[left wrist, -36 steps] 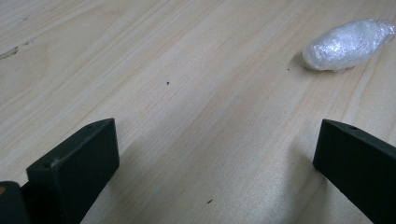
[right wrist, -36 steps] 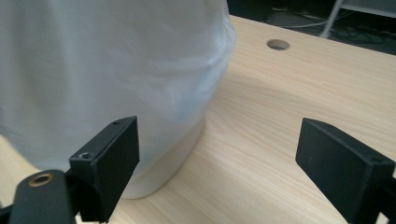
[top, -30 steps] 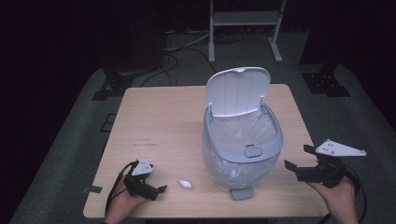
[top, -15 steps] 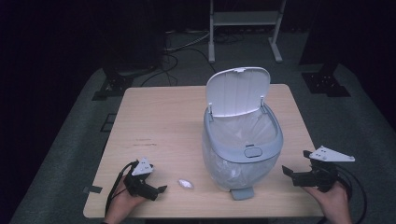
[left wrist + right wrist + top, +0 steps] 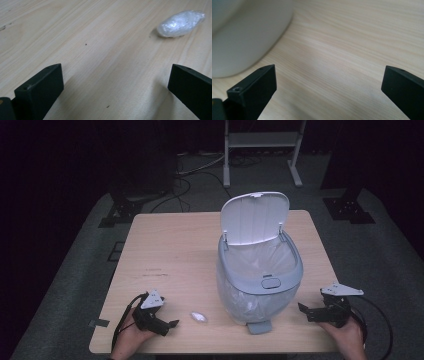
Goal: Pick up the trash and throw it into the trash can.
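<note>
A grey pedal bin [image 5: 260, 280] stands on the wooden table [image 5: 175, 255] with its white lid [image 5: 255, 217] raised and a clear liner inside. A small crumpled wad of clear plastic [image 5: 199, 317] [image 5: 180, 23] lies near the front edge, left of the bin. My left gripper [image 5: 170, 325] [image 5: 115, 92] rests on the table just left of the wad, open, with nothing between its jaws. At the bin's right my right gripper [image 5: 303, 310] [image 5: 329, 95] sits low over the table, open and empty, with the bin's wall [image 5: 244, 32] close on its left.
The bin's foot pedal [image 5: 259, 327] juts toward the front edge. Beyond the table a dark floor holds cables and a white metal stand [image 5: 260, 150]. Bare tabletop stretches across the left and back.
My right gripper has come down and inward from beside the table's right edge to just above the tabletop next to the bin. The left gripper and the wad have stayed put.
</note>
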Demonstrator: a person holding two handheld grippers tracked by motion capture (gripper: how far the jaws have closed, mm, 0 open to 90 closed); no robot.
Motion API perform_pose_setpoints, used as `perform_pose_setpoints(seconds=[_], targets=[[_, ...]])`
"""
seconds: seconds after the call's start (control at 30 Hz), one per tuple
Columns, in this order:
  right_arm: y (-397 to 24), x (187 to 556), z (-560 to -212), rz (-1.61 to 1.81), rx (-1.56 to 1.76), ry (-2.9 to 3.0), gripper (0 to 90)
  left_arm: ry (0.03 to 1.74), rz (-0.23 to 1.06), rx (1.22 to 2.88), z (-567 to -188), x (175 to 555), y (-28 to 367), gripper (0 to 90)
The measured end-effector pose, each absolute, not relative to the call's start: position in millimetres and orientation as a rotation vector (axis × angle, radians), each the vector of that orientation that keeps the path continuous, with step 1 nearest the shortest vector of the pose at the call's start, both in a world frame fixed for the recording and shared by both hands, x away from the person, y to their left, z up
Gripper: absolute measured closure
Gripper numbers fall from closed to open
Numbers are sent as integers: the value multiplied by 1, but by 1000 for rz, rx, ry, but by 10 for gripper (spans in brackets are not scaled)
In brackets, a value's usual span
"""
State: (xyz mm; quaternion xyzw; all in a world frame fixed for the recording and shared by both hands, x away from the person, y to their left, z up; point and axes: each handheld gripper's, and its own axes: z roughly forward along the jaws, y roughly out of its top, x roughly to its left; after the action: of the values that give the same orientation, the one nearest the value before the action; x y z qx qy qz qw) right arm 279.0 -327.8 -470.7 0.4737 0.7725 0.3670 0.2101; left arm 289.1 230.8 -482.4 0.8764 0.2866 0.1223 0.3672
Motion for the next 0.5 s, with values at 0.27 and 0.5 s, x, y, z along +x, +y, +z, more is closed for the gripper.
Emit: perform_pose_setpoints(seconds=[0.27, 0.5], targets=[[-331, 284, -480, 958, 1350, 2171, 0, 705, 285, 2225, -478, 284, 226, 0], [-330, 286, -486, 916, 1368, 2194, 0, 672, 255, 2211, -474, 281, 220, 0]])
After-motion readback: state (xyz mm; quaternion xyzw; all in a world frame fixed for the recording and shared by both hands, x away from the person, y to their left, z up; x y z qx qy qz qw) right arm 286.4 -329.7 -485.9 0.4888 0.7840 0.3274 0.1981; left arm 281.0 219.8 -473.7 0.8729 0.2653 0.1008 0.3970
